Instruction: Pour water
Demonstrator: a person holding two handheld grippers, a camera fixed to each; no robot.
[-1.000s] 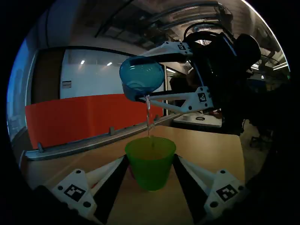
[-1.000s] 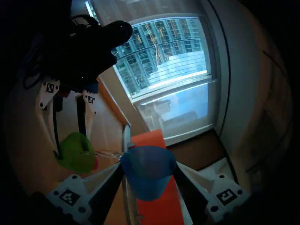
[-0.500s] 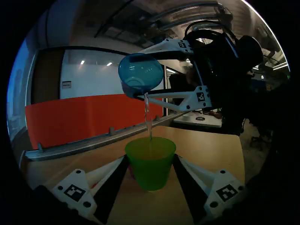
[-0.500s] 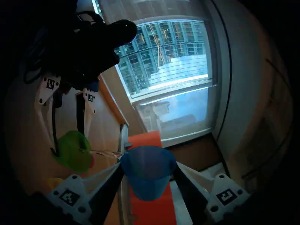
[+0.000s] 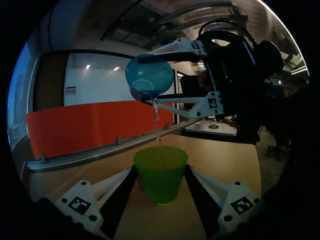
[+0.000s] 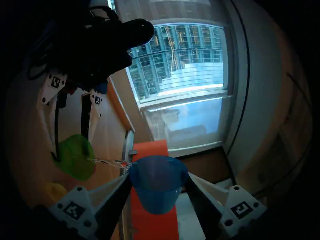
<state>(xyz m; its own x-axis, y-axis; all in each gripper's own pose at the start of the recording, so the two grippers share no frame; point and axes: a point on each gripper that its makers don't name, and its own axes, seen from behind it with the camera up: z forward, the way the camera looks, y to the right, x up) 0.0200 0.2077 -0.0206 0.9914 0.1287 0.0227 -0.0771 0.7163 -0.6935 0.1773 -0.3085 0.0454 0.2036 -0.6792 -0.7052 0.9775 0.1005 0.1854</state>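
A green cup [image 5: 160, 173] stands upright on the wooden table [image 5: 224, 158], held between the fingers of my left gripper [image 5: 161, 180]. Above it hangs a blue cup [image 5: 149, 77], tipped mouth-forward, with my right gripper [image 5: 158, 74] shut on it. A thin stream of water [image 5: 155, 124] falls from its lip into the green cup. In the right gripper view the blue cup [image 6: 157, 188] sits between the right gripper [image 6: 157, 191] fingers, water [image 6: 108, 162] runs sideways to the green cup [image 6: 74, 156], and the left gripper [image 6: 74, 154] grips it under a dark gloved hand [image 6: 96, 52].
An orange panel [image 5: 92, 122] and a metal rail [image 5: 100, 150] run along the table's far edge. A large window [image 6: 180, 92] faces buildings. A small yellow object [image 6: 56, 190] lies near the green cup. Another desk [image 5: 212, 128] stands behind.
The blue cup has risen slightly and tipped further, showing more of its inside. Water keeps running into the green cup, which has stayed in place.
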